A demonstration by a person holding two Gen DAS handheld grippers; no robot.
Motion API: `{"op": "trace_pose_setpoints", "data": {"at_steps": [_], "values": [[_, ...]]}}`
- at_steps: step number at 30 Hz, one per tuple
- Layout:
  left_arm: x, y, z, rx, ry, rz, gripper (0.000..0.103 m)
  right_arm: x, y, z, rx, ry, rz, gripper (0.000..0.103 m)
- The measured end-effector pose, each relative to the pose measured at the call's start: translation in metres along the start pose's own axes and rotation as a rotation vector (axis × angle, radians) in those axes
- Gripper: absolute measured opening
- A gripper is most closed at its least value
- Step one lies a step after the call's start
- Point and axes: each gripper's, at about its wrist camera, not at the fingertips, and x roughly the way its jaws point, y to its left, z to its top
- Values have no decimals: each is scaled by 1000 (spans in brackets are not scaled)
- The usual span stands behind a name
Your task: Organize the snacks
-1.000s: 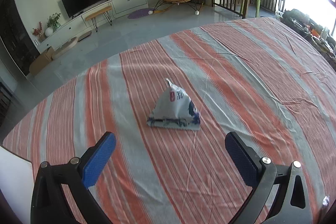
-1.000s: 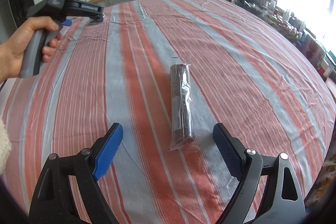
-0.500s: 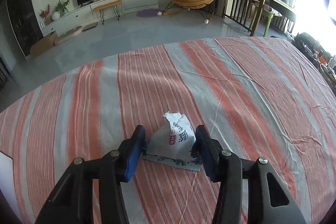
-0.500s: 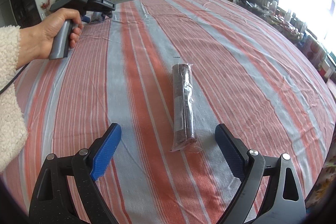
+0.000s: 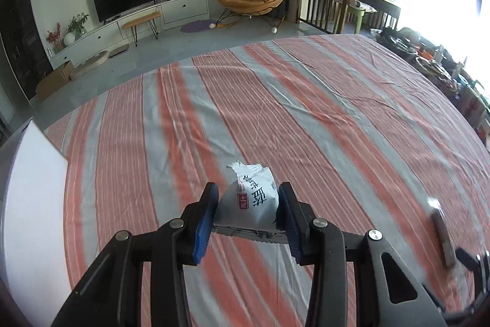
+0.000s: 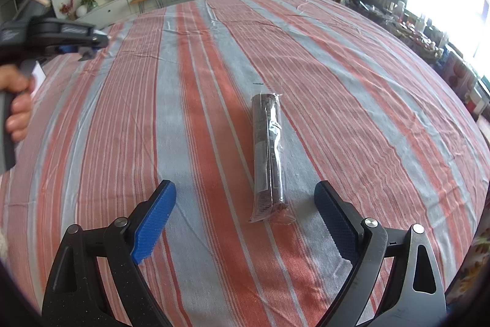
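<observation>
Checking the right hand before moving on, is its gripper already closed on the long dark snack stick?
No, the right gripper stands wide open, with the dark snack stick lying untouched on the striped cloth.

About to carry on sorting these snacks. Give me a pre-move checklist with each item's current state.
1. Left claw closed on the white pyramid snack pack: ok, it has just been closing and the pads press both sides.
2. Pack clear of the striped cloth: cannot tell.
3. Right claw open: ok.
4. Dark wrapped snack roll lying free ahead of the right claw: ok.
5. White box edge reachable on the left: cannot tell.
</observation>
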Motion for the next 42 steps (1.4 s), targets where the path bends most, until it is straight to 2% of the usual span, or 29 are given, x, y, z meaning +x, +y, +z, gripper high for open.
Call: {"op": "trace_pose_setpoints", "data": {"at_steps": [3, 6, 10, 13, 14, 16, 18, 19, 22, 24, 42], "values": [[-41, -6, -42, -4, 21, -34, 40, 0, 0, 0, 0, 0, 0, 94], [-62, -13, -84, -33, 46, -57, 41, 0, 0, 0, 0, 0, 0, 94], [-67, -24, -122, -35, 51, -43, 40, 0, 0, 0, 0, 0, 0, 94], [-56, -26, -137, -53, 51, -16, 41, 0, 0, 0, 0, 0, 0, 94], [-52, -25, -140, -52, 52, 8, 41, 0, 0, 0, 0, 0, 0, 94], [-48, -23, -143, -51, 34, 28, 49, 0, 0, 0, 0, 0, 0, 94], [-46, -22, -144, -49, 25, 52, 78, 0, 0, 0, 0, 0, 0, 94], [-44, -20, -145, -57, 26, 62, 85, 0, 0, 0, 0, 0, 0, 94], [-42, -13, -144, -94, 35, 54, 92, 0, 0, 0, 0, 0, 0, 94], [-39, -16, -144, -90, 52, 62, 103, 0, 0, 0, 0, 0, 0, 94], [-38, -17, -143, -85, 55, 60, 103, 0, 0, 0, 0, 1, 0, 94]]}}
